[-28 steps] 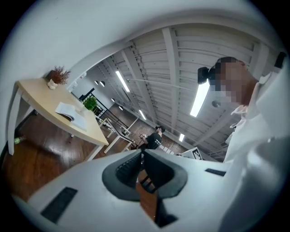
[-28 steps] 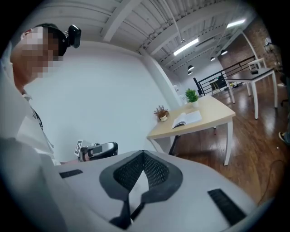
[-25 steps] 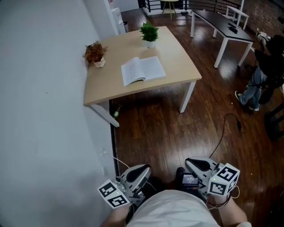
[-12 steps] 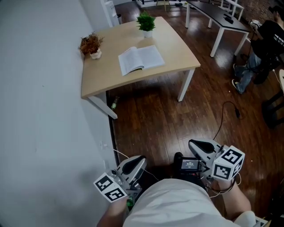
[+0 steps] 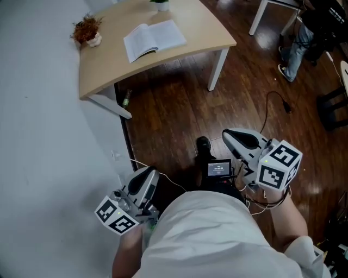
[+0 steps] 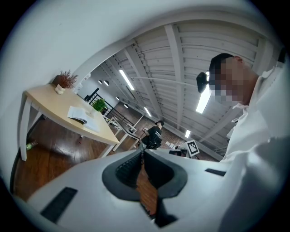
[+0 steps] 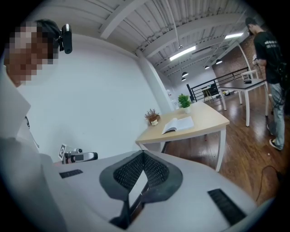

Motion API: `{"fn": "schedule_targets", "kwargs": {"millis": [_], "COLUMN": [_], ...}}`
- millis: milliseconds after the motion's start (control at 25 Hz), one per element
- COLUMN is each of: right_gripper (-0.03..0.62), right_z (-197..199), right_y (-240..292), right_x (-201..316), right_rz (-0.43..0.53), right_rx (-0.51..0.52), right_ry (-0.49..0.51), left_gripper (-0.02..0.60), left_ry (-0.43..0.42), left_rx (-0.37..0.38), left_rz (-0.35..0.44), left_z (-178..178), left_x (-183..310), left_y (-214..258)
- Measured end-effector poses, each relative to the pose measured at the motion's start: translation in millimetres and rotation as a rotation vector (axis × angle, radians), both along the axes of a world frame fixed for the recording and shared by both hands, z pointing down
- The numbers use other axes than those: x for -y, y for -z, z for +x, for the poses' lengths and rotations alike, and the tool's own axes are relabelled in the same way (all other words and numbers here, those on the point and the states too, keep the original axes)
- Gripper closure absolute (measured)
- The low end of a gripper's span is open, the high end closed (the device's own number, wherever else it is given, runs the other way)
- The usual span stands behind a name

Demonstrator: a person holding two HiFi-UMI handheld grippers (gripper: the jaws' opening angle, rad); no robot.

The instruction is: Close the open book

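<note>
The open book (image 5: pixel 154 38) lies flat, pages up, on the light wooden table (image 5: pixel 201 38) far ahead by the white wall. It also shows small in the left gripper view as the book (image 6: pixel 81 117) and in the right gripper view as the book (image 7: pixel 177 124). My left gripper (image 5: pixel 148 175) hangs low by my body, shut with nothing in it. My right gripper (image 5: pixel 228 136) is held higher over the dark floor, also shut and empty. Both are far from the table.
A dried plant in a small pot (image 5: pixel 87 31) and a green potted plant (image 5: pixel 161 4) stand on the table. A bottle (image 5: pixel 125 98) lies under it. A black cable (image 5: pixel 272 108) runs over the floor; a person (image 5: pixel 304 32) sits at the right. A small screen device (image 5: pixel 219 169) is at my waist.
The head view has tipped down, so the table and book sit higher in frame. My right gripper has risen; my left gripper has shifted down and to the left. Both stay shut.
</note>
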State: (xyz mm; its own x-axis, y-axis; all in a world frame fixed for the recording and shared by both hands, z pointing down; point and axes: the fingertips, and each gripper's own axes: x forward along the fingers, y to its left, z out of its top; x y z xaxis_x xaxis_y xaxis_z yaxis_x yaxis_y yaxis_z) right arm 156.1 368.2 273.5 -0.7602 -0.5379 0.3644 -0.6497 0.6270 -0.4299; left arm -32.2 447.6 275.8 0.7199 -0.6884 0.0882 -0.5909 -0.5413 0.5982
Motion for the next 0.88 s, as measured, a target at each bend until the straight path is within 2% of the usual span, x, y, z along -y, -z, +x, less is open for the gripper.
{"fn": "schedule_targets", "kwargs": {"millis": [280, 440, 640, 880], "right_gripper": [0.603, 0.605, 0.605, 0.603], "right_z": [10, 27, 47, 62], "right_y": [-10, -22, -35, -26], "right_x": [50, 85, 136, 197], "right_rz": [-0.015, -0.039, -0.080, -0.080], "right_rx": [0.028, 0.034, 0.045, 0.055], "right_ry": [0.005, -0.014, -0.011, 0.027], "left_gripper": [0.583, 0.583, 0.583, 0.583], "left_ry": [0.008, -0.009, -0.015, -0.001], "left_rx": [0.016, 0.058, 0.034, 0.039], "left_rz": [-0.014, -0.016, -0.033, -0.018], "left_z": [16, 38, 68, 95], "left_x": [50, 89, 145, 203], "left_y": [1, -3, -4, 12]}}
